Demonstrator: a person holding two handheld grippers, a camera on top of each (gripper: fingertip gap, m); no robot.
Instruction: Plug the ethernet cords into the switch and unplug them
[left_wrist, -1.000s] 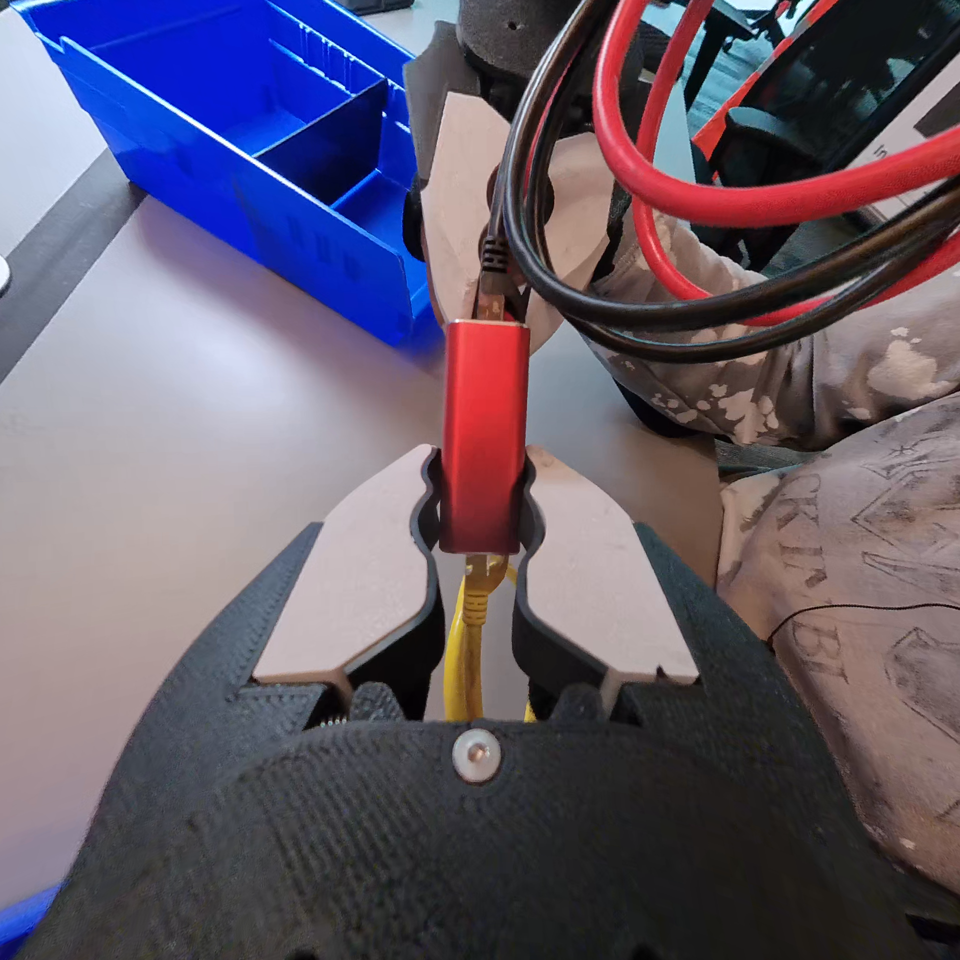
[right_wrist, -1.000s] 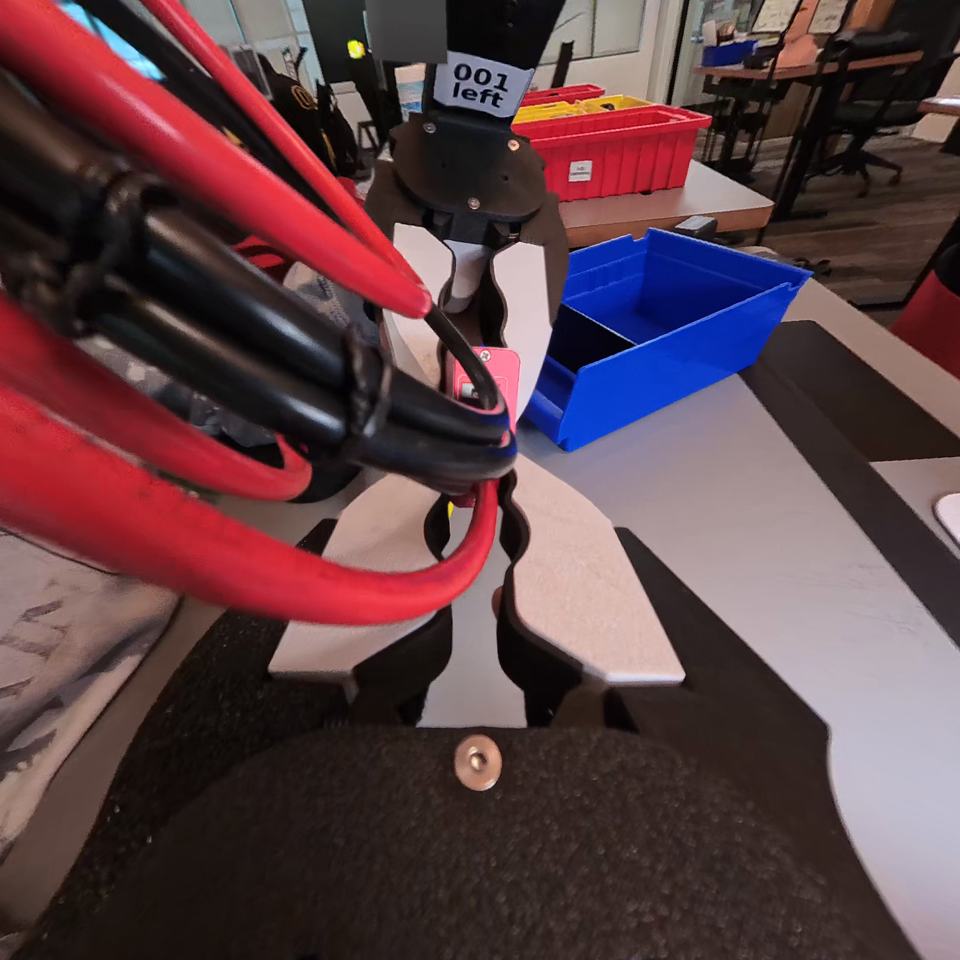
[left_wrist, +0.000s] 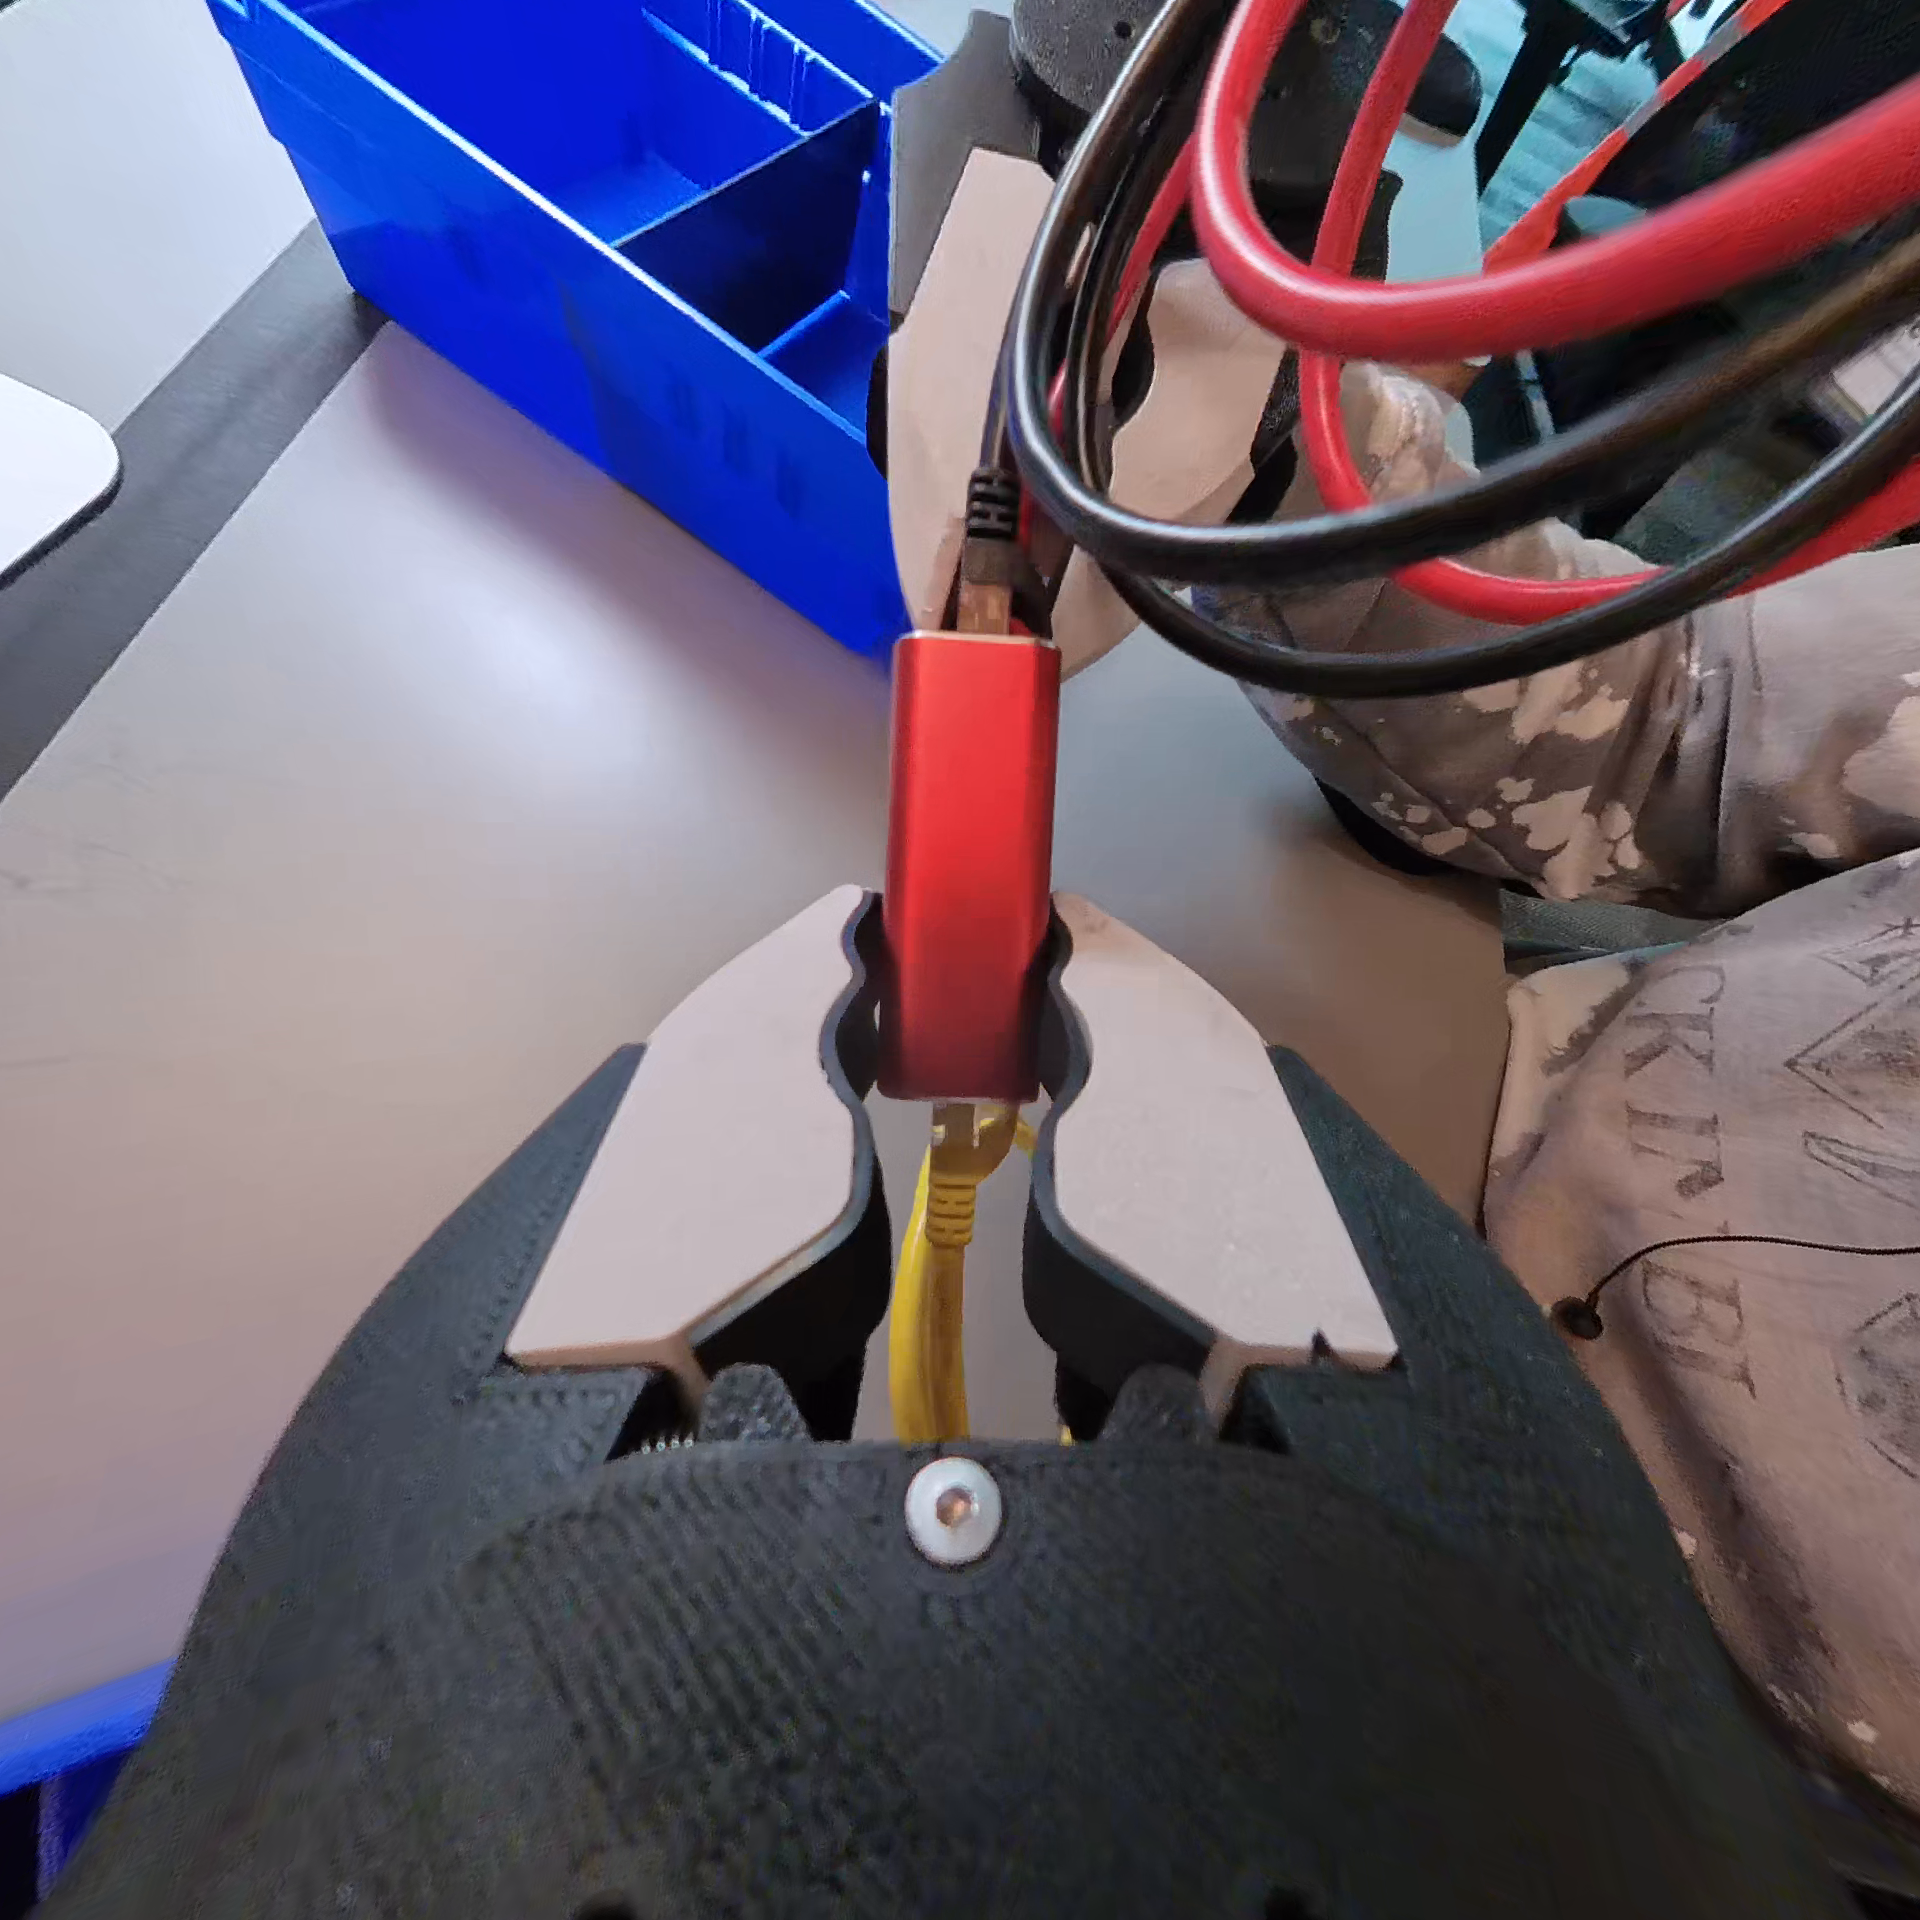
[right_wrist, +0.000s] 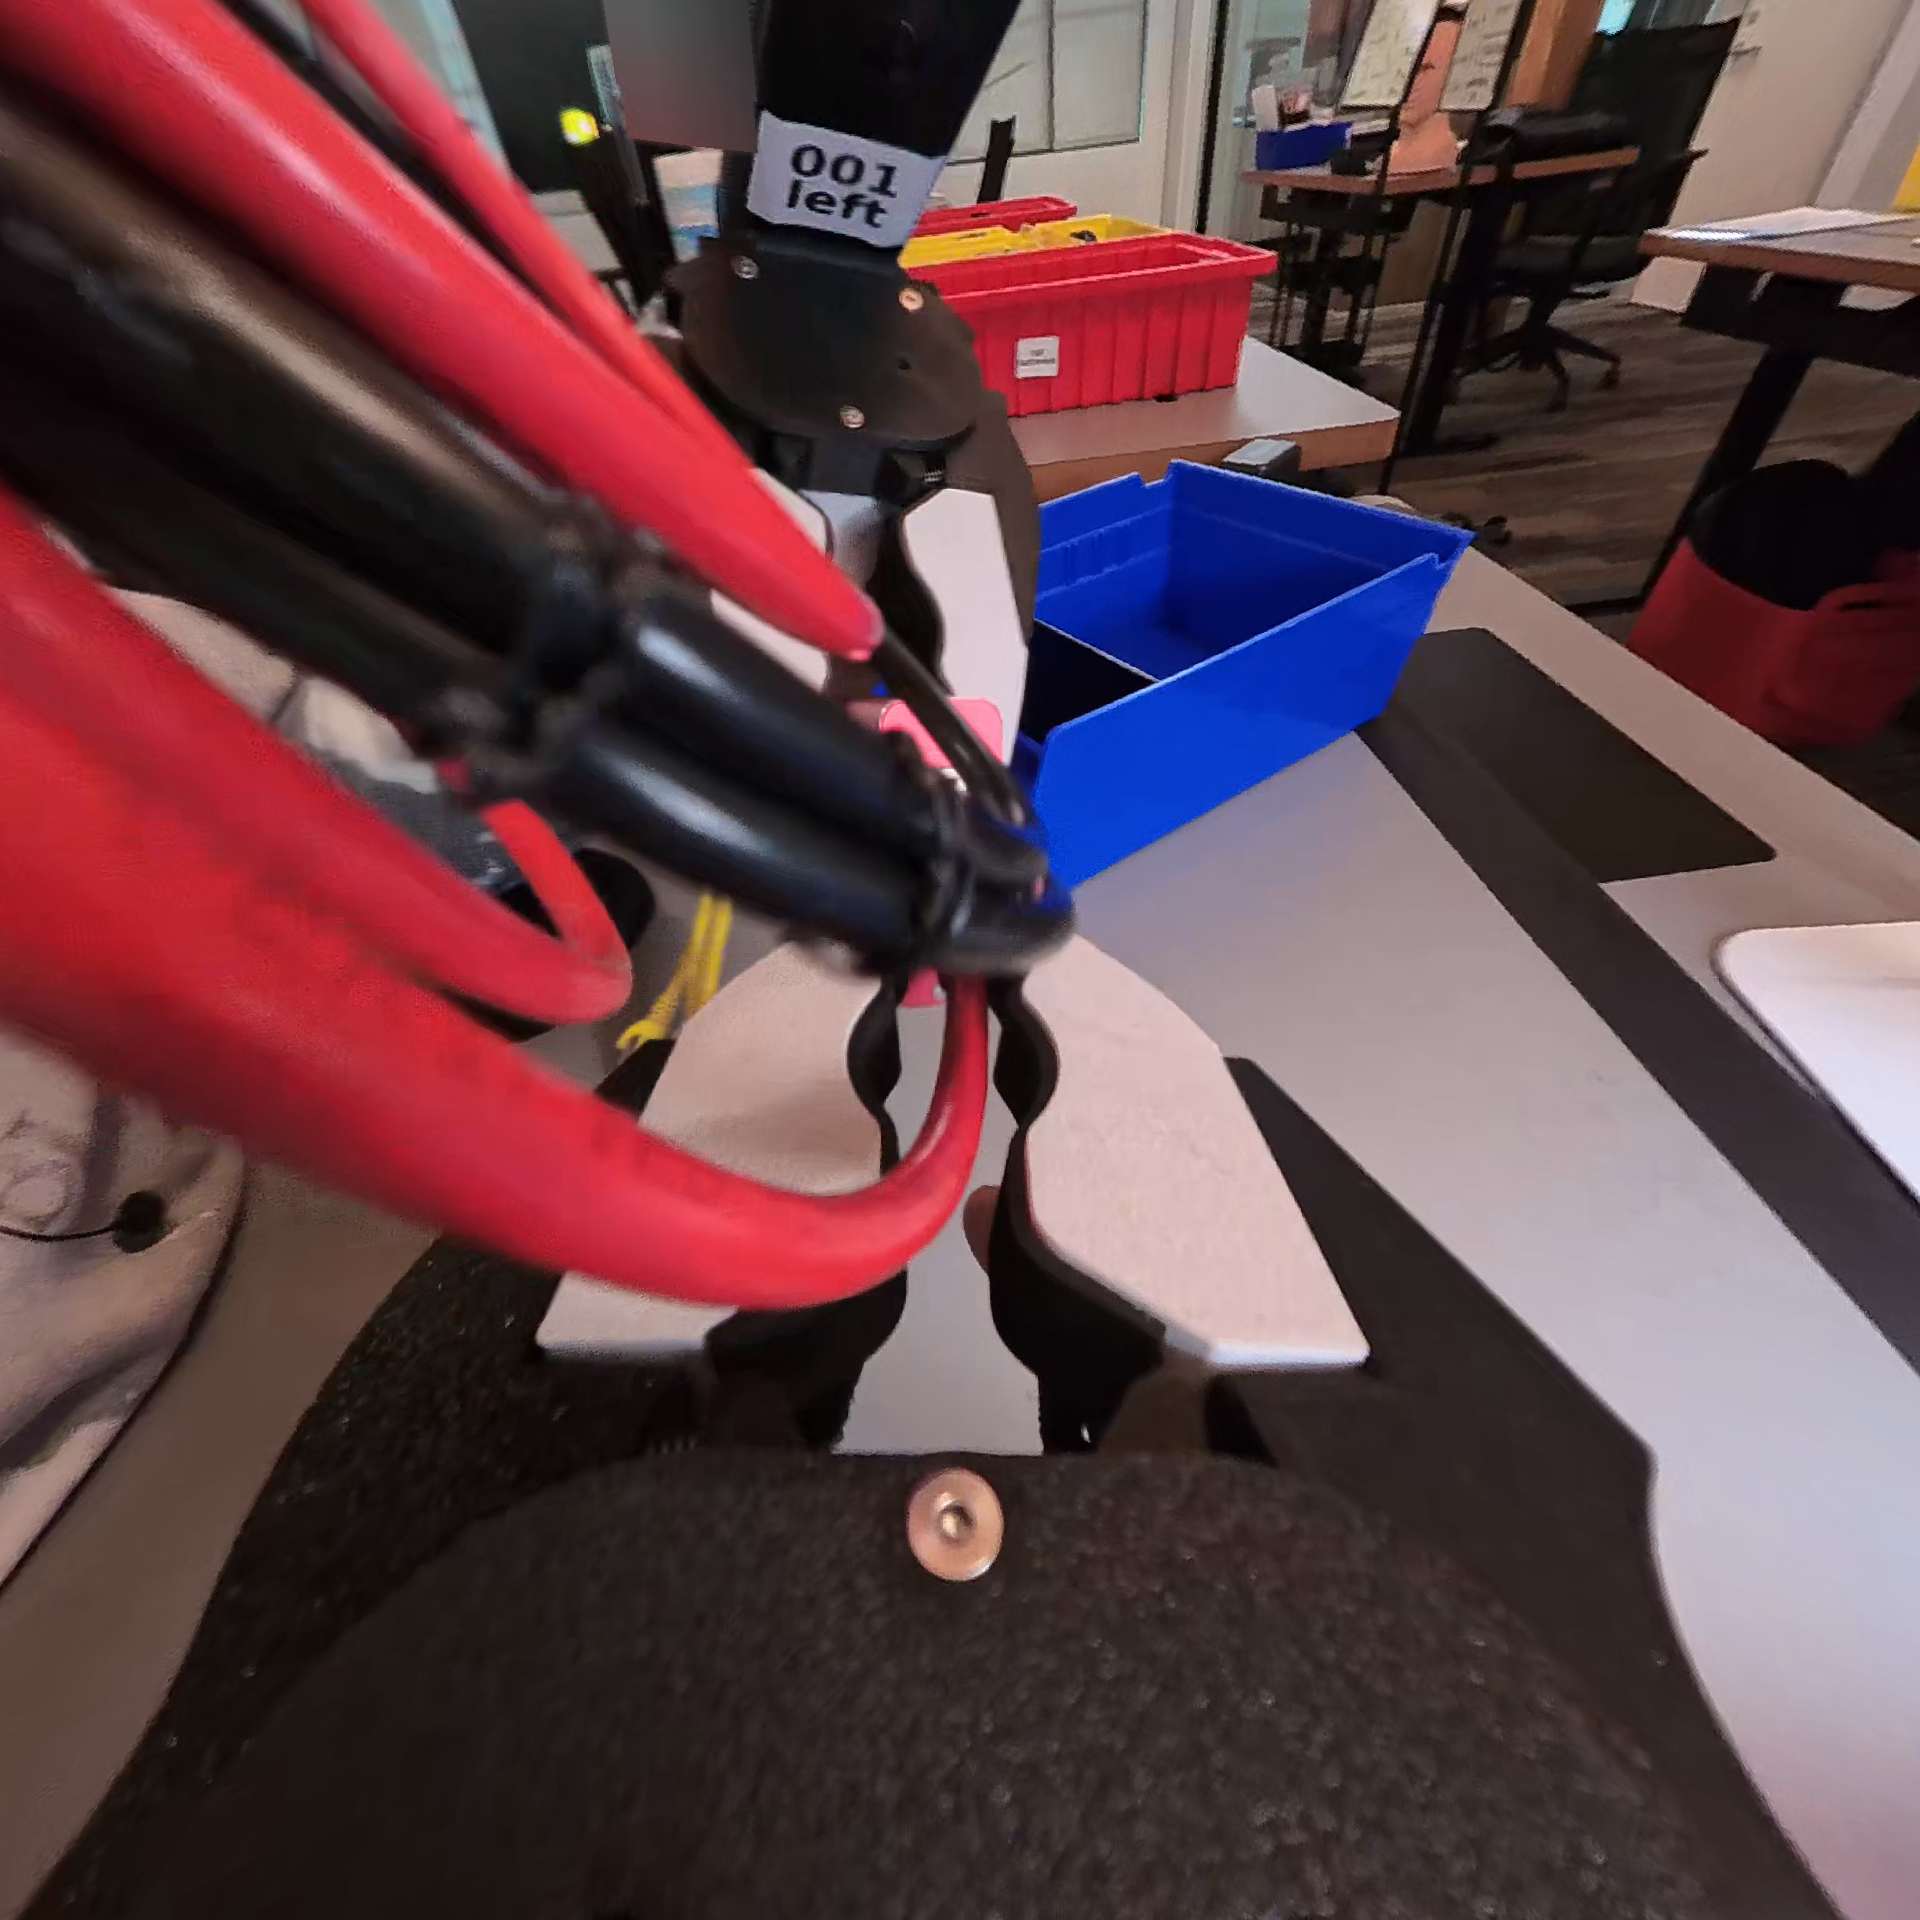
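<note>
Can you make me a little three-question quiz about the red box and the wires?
1. True or false: the left gripper is squeezing the red box.
2. What colour is the cord plugged into the box's near end: A green, B yellow, C white?
3. The right gripper is pinching the plug of the ____ cord.

Key: 1 true; 2 B; 3 black.

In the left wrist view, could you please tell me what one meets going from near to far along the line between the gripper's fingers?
yellow cord → left gripper clamped on the red switch → black plug at the switch's far end → right gripper → blue bin
</note>
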